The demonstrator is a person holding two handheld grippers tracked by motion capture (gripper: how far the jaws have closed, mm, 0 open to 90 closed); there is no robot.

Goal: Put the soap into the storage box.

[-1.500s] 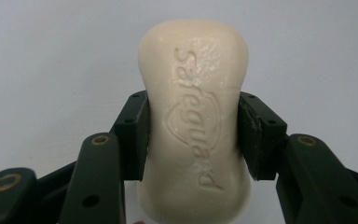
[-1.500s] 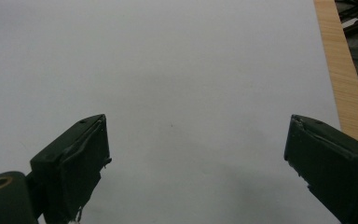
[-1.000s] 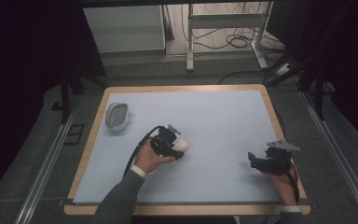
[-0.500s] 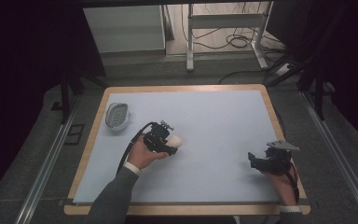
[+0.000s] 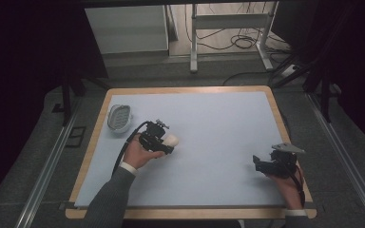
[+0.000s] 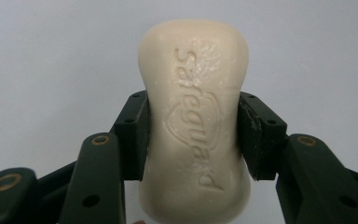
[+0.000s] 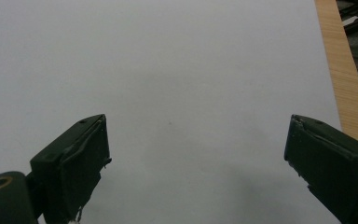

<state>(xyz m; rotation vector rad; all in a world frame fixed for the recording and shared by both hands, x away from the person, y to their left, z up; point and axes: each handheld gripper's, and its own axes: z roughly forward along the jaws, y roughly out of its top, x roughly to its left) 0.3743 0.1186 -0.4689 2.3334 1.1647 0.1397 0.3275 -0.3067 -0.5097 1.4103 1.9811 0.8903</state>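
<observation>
Dark floor, a pale cabinet and a metal frame with loose cables lie beyond the wide table point(image 5: 209, 123), whose pale blue-grey mat is bordered by a light wooden rim. It is mostly bare, which leaves both hands plenty of room to work.

Near the left rim sits a small oval soap dish point(image 5: 119, 117), pale grey with a ribbed or slotted floor. Nothing lies in it as far as I can make out, and it looks like the natural resting place for a bar of soap, so I judge that is where the work is heading.

Just right of the dish, apart from it, the left claw point(image 5: 167, 142) points toward the middle of the table. It is clamped on a cream-coloured, waisted bar of soap point(image 6: 194, 121): in the left gripper view the two black pads press against its narrow waist from either side, stamped lettering facing up. Taking it at the waist makes sense, since the pads seat in the hollow and a slick bar is less likely to squirt out. From above, the soap pokes out past the jaws, close over the mat.

Well apart at the right, near the table's front edge, the right claw point(image 5: 261, 165) rests with jaws standing wide apart and nothing between them, over bare mat, seemingly kept out of the way.
</observation>
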